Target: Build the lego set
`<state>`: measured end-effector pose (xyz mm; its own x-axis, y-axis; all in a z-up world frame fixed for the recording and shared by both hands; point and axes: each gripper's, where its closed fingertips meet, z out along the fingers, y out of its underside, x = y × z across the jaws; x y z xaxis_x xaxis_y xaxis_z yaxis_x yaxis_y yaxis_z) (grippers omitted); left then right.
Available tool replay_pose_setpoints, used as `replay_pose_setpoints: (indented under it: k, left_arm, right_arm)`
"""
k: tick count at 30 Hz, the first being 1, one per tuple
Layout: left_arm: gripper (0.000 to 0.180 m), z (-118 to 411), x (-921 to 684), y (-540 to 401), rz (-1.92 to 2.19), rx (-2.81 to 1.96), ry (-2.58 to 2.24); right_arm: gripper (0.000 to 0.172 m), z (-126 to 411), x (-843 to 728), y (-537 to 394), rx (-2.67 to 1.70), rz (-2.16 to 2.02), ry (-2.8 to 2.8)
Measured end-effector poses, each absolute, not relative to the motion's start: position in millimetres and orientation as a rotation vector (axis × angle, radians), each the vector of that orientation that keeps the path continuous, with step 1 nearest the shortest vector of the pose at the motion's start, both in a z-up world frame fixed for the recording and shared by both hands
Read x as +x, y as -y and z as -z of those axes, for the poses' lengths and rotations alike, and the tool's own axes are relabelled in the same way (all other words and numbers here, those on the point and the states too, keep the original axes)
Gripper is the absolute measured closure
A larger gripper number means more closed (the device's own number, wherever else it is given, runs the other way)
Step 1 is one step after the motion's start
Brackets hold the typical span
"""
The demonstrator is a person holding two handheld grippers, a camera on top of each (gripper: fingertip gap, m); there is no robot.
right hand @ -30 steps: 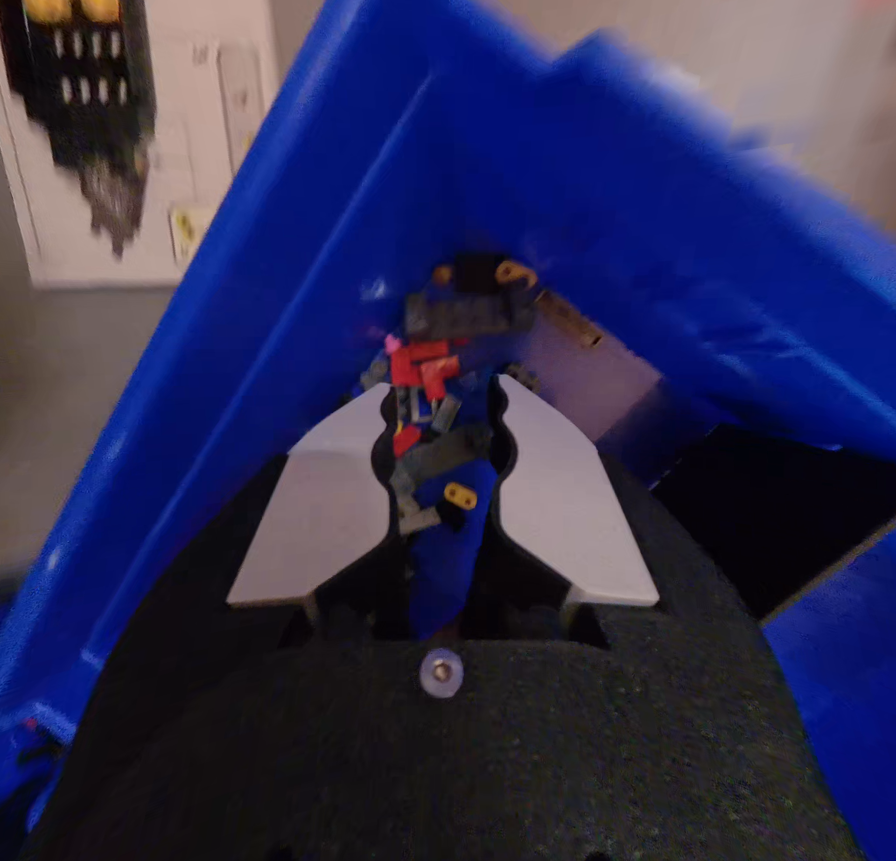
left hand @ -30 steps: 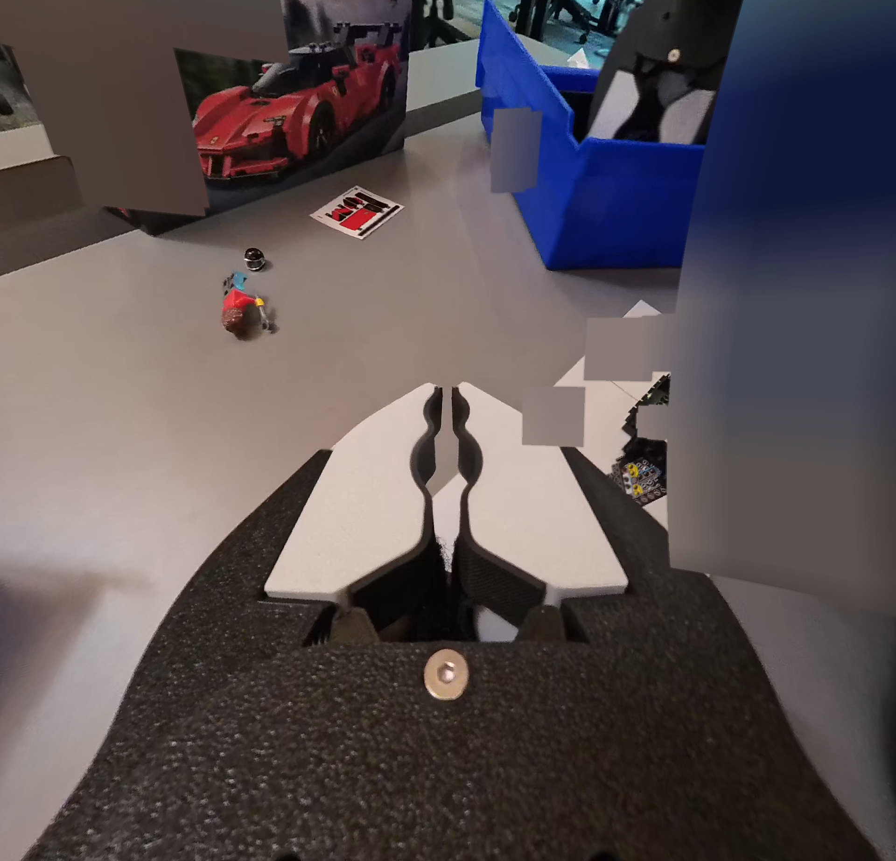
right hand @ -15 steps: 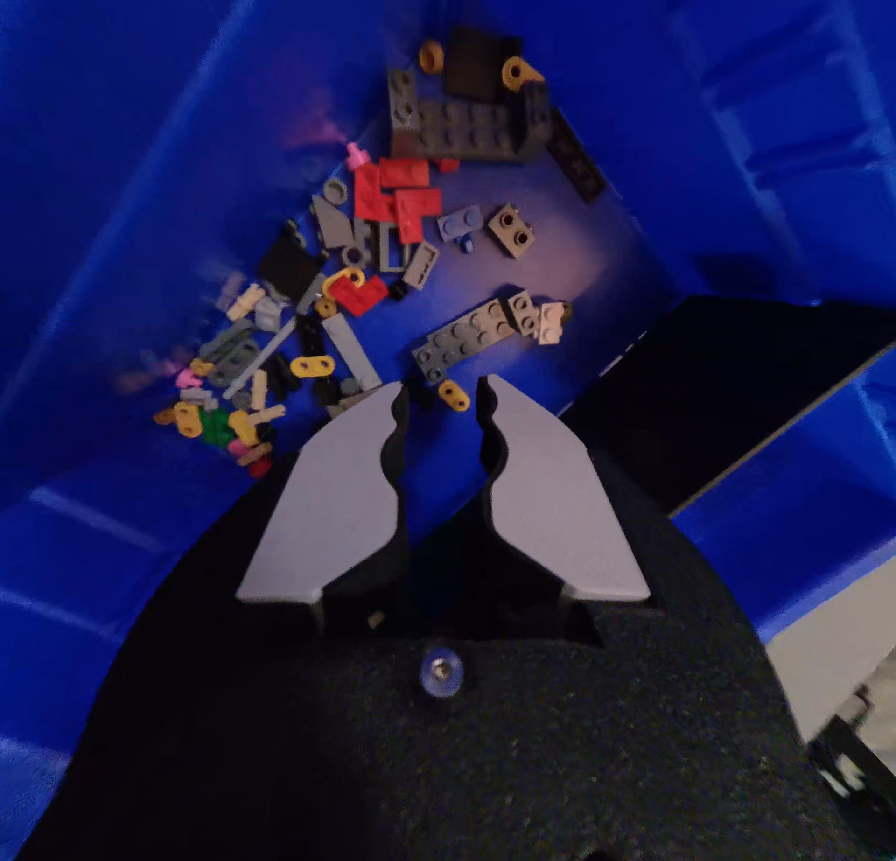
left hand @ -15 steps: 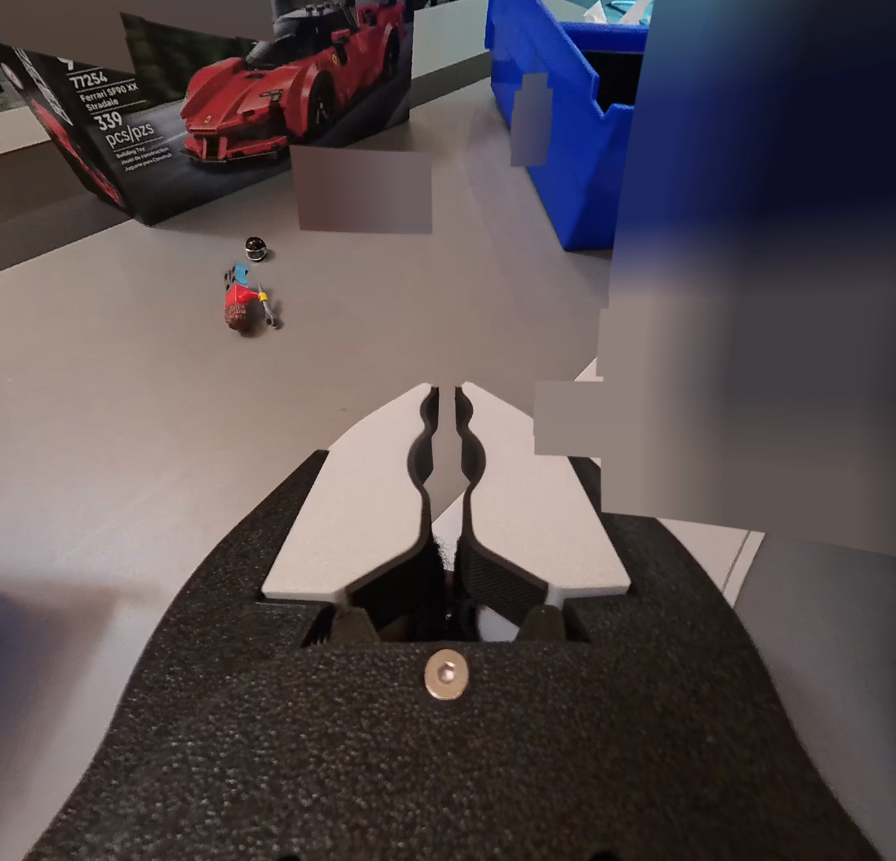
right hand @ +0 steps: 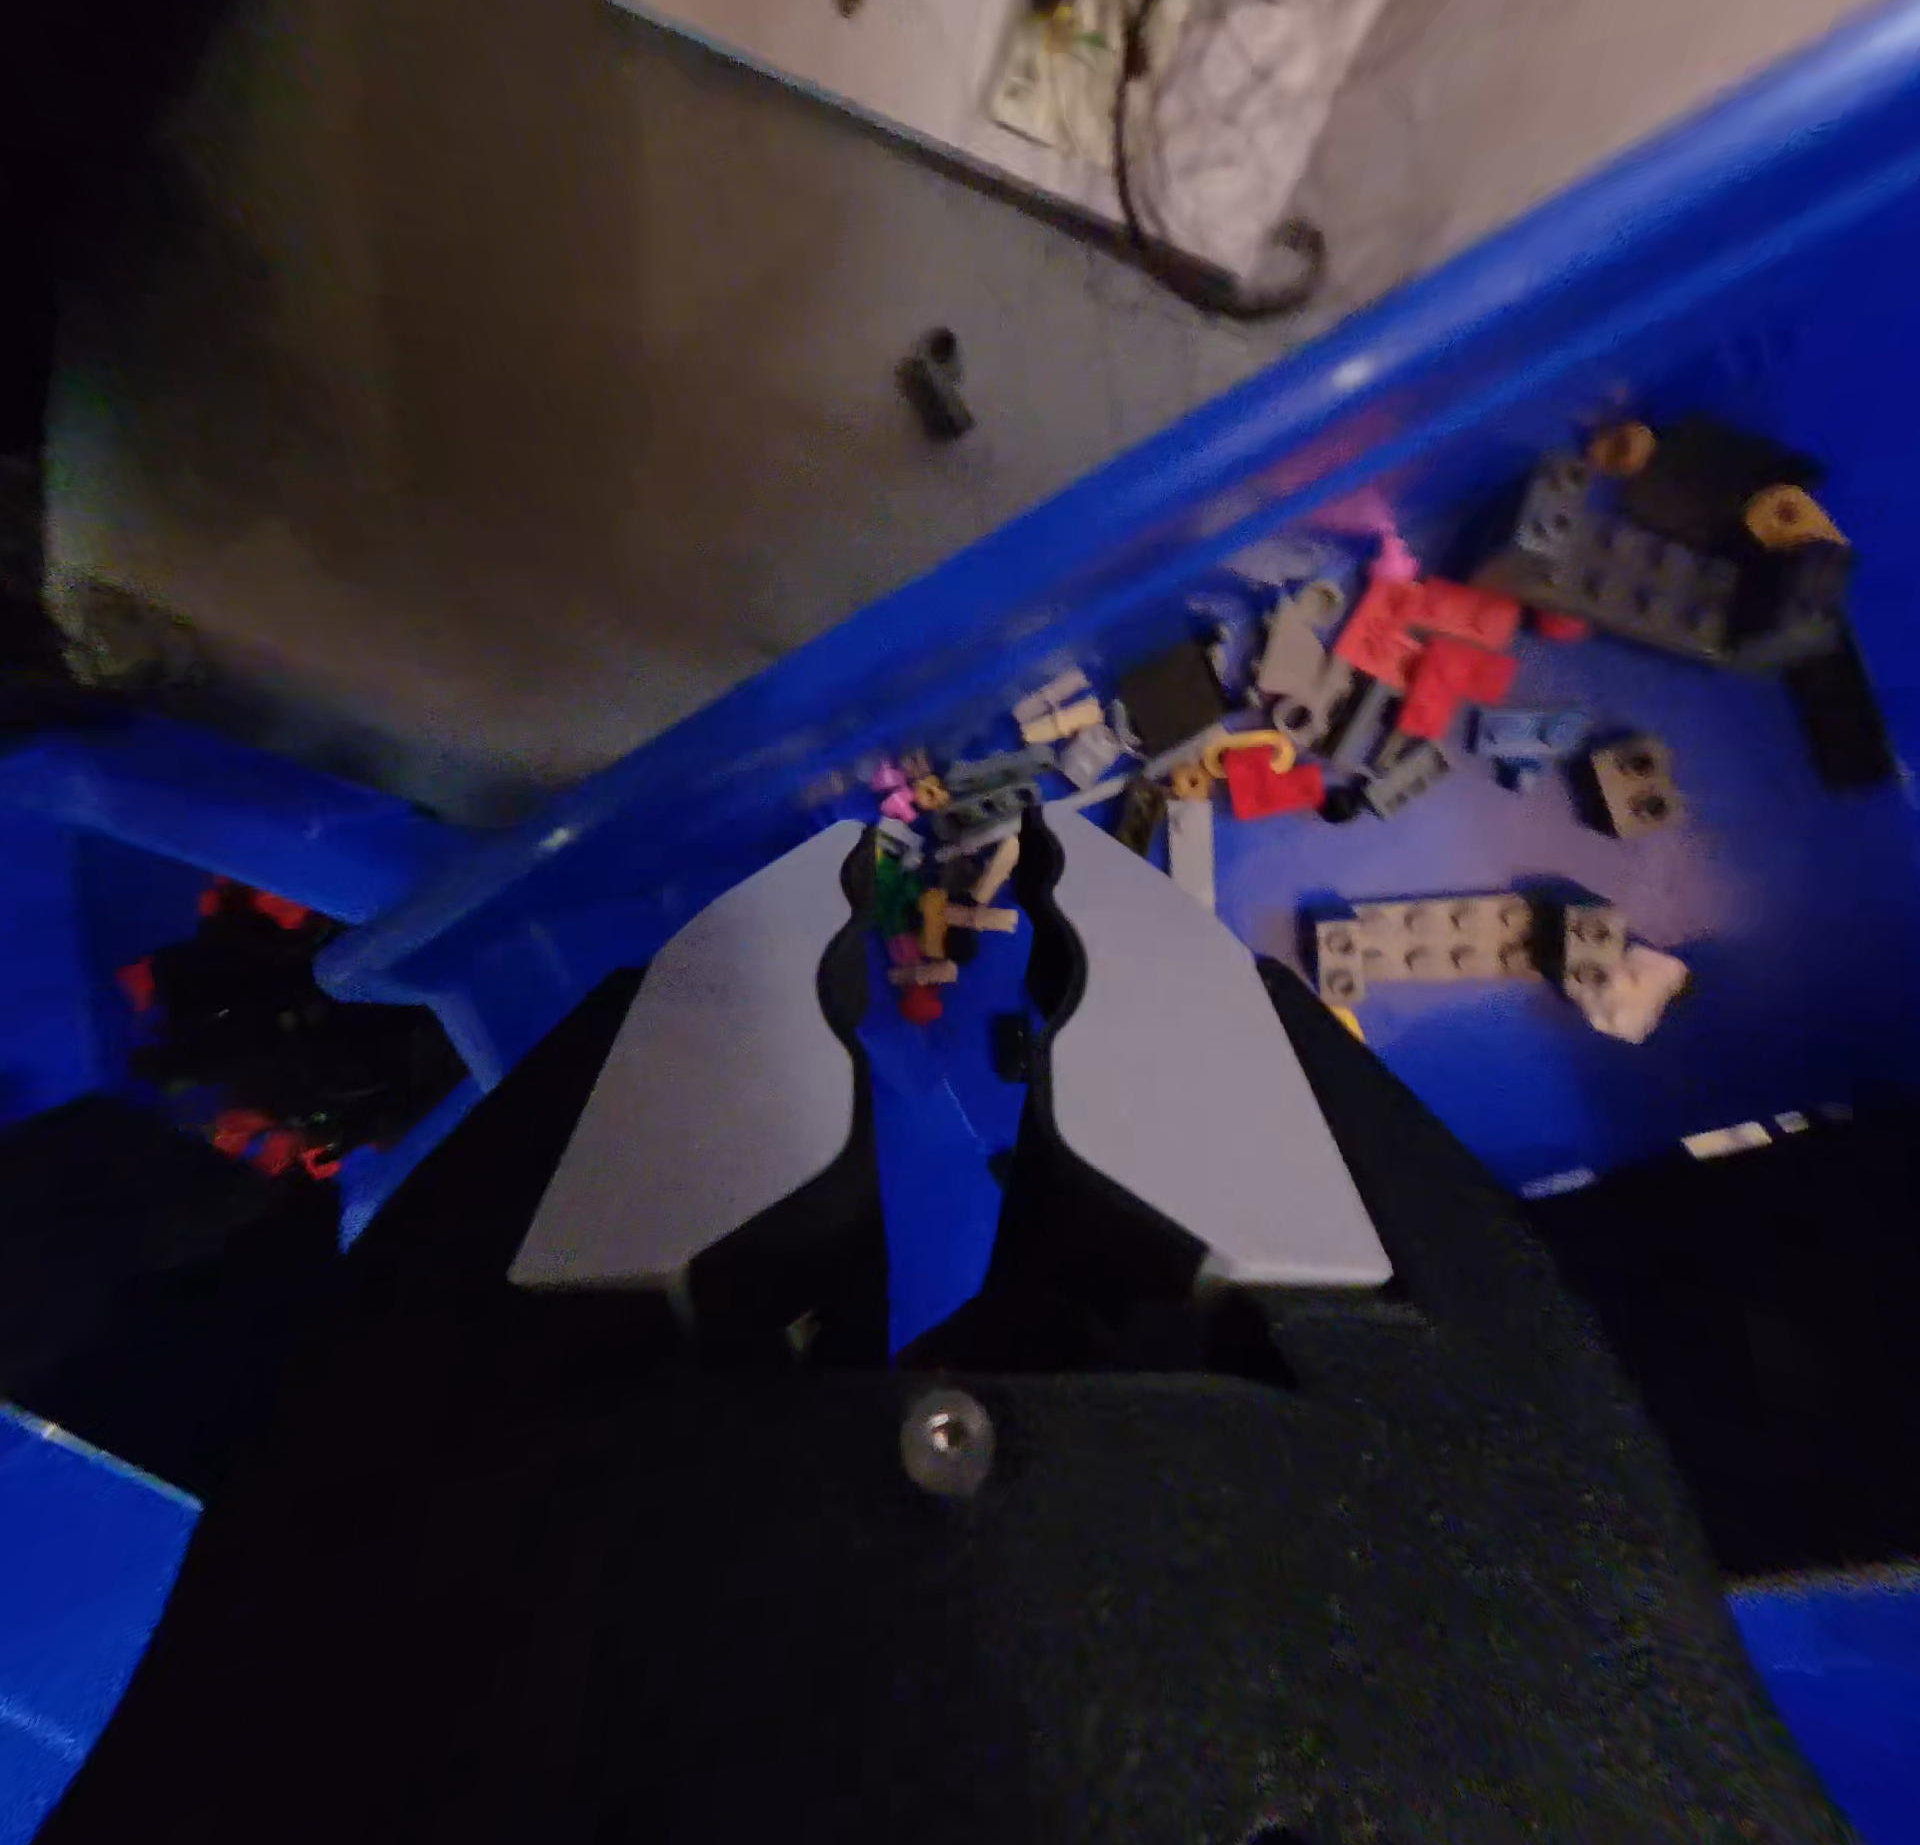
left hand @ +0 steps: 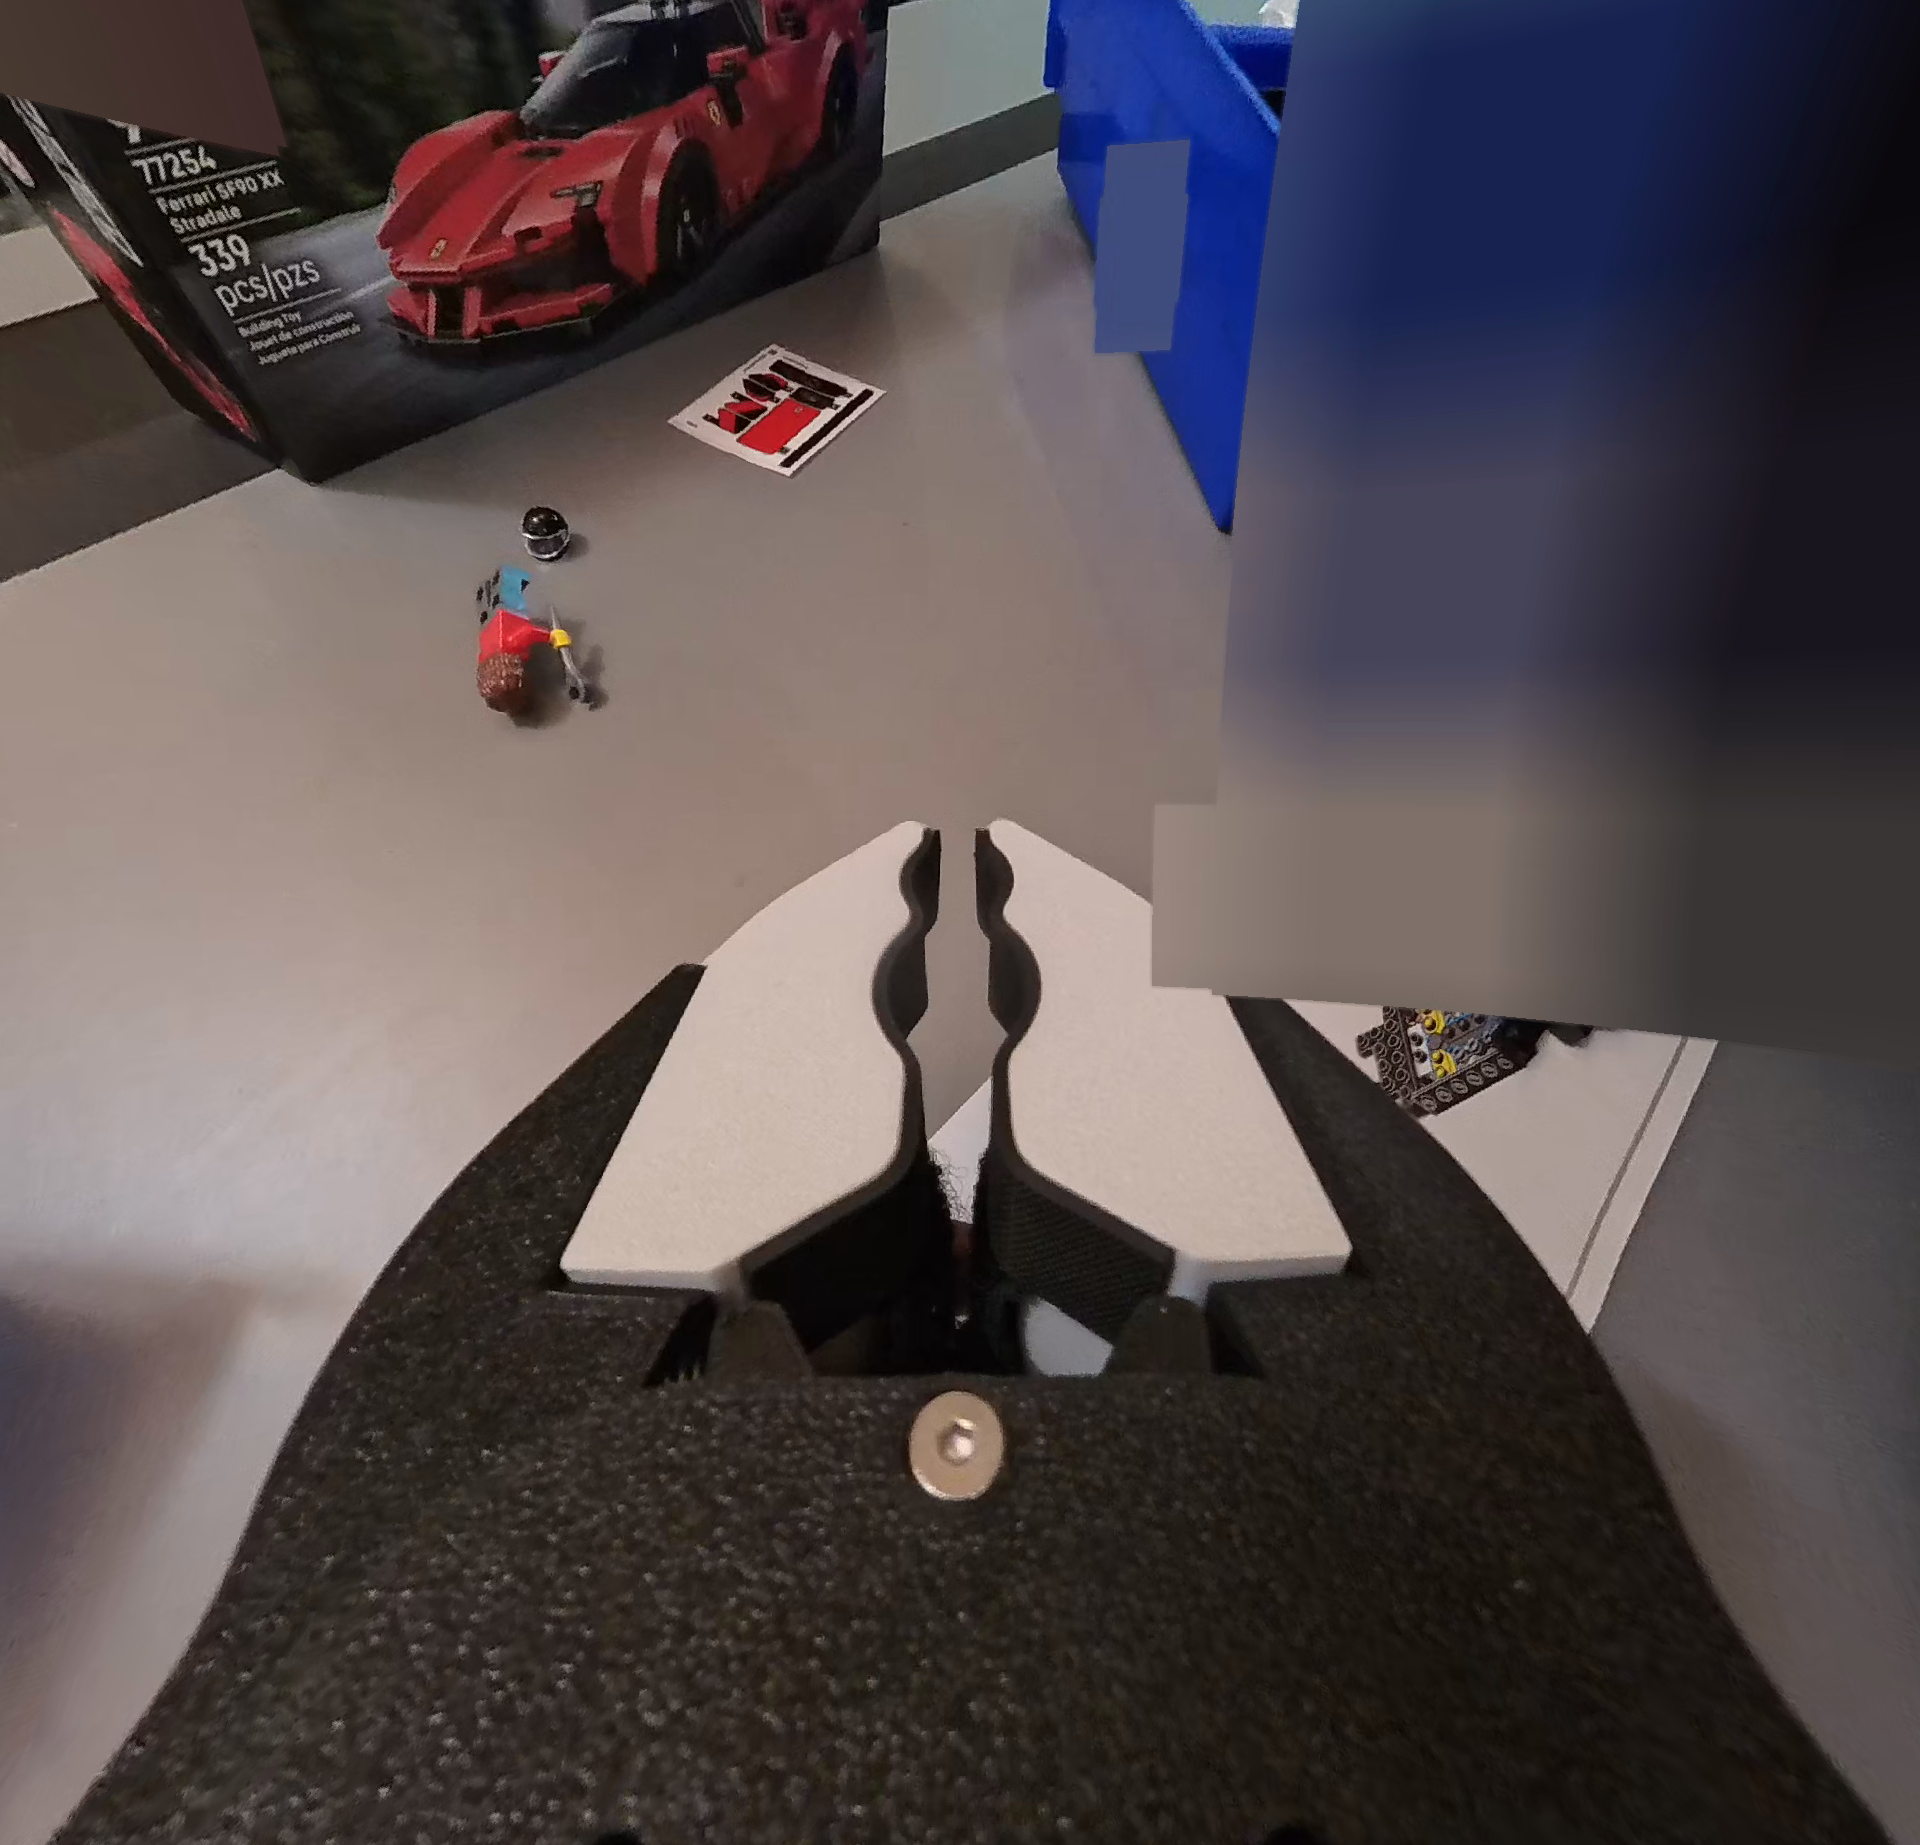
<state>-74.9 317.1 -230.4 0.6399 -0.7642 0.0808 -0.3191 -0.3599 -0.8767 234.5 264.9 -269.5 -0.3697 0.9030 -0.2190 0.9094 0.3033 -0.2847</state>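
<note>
Rt tool point(right hand: 940, 834) now over small bricks point(right hand: 940, 922).

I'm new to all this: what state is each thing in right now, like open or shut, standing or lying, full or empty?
Left gripper: nearly closed, a thin slit between the fingers, nothing in it.
Right gripper: open, above small loose pieces, gripping none.
Blue bin: open-topped, holding scattered bricks.
Toy car box: standing upright on the table.
Toy figure: lying flat.
Small helmet: apart from the figure.
Sticker sheet: lying flat.
</note>
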Motion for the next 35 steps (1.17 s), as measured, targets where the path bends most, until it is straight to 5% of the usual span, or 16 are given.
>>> replay_pose_setpoints:
  k: [21, 26, 35]
  left_arm:
    - [0.172, 232.0, -71.0, -304.5, 0.575, -1.915, -0.967]
    - [0.171, 233.4, -64.7, -301.3, 0.596, -1.898, -1.004]
    - [0.171, 230.0, -66.6, -298.3, 0.587, -1.882, -1.008]
  right_arm:
    - [0.144, 295.2, 233.7, -267.1, 1.354, 0.469, -2.726]
    - [0.154, 297.0, 230.0, -271.5, 1.386, 0.437, -2.773]
    - [0.148, 281.3, 235.7, -299.4, 1.819, 0.334, -2.568]
